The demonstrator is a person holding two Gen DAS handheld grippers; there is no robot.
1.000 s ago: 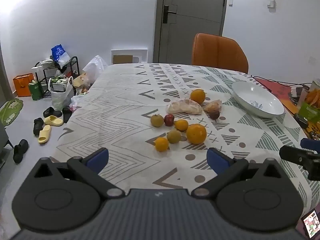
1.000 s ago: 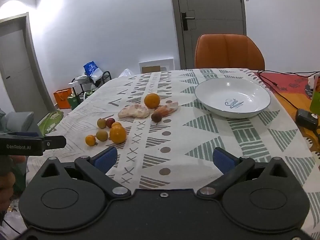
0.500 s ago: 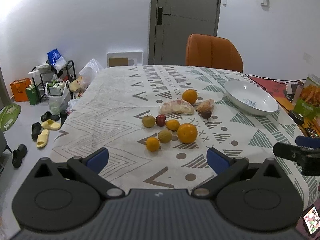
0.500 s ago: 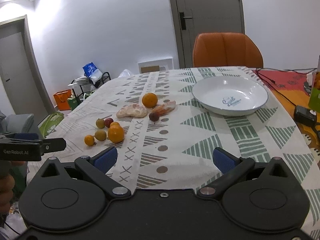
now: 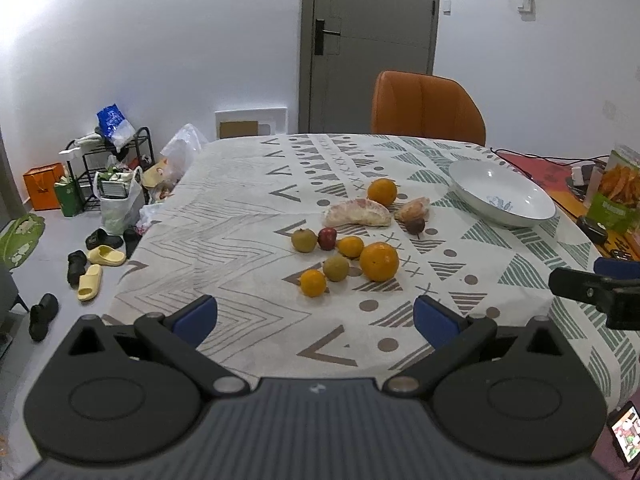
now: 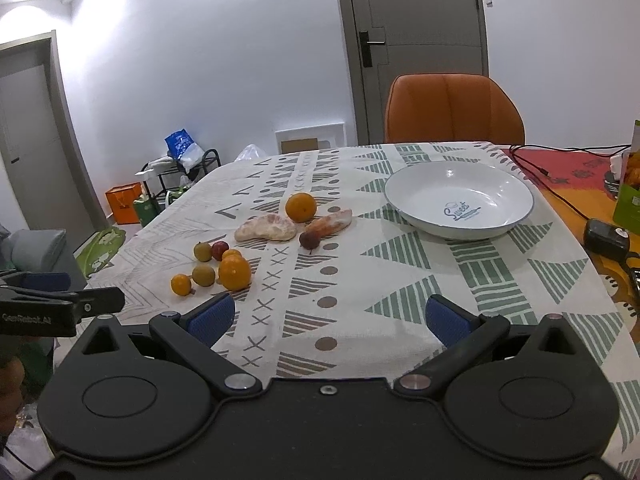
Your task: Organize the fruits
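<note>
The left claw (image 5: 315, 316) is held above the near edge of the desk (image 5: 240, 240), its two blue fingers spread wide apart, and there is nothing between them. The right claw (image 6: 327, 318) is in the same condition: fingers far apart, holding nothing, above the near part of the patterned cloth.

All the fruits lie on the cloth, in the middle of the desk, well apart from both claws. The nearest group has a small orange (image 5: 313, 282), a greenish-brown round fruit (image 5: 335, 267) just beside it, and a big orange (image 5: 379, 261) to the right of these. Behind them, in a short row, are another greenish-brown fruit (image 5: 303, 239), a small red fruit (image 5: 327, 238) touching it or almost touching, and a small orange one (image 5: 350, 246). Further back lies a peeled pomelo piece (image 5: 357, 213), with one more orange (image 5: 382, 191) behind it. To the right of the pomelo there is a smaller peeled piece (image 5: 413, 209) and a dark round fruit (image 5: 415, 225) just in front of it.

The white bowl (image 6: 404, 196) stands on the right side of the desk, beyond the fruits, and no fruit is inside it. An orange chair (image 6: 454, 108) stands at the far end of the desk.
</note>
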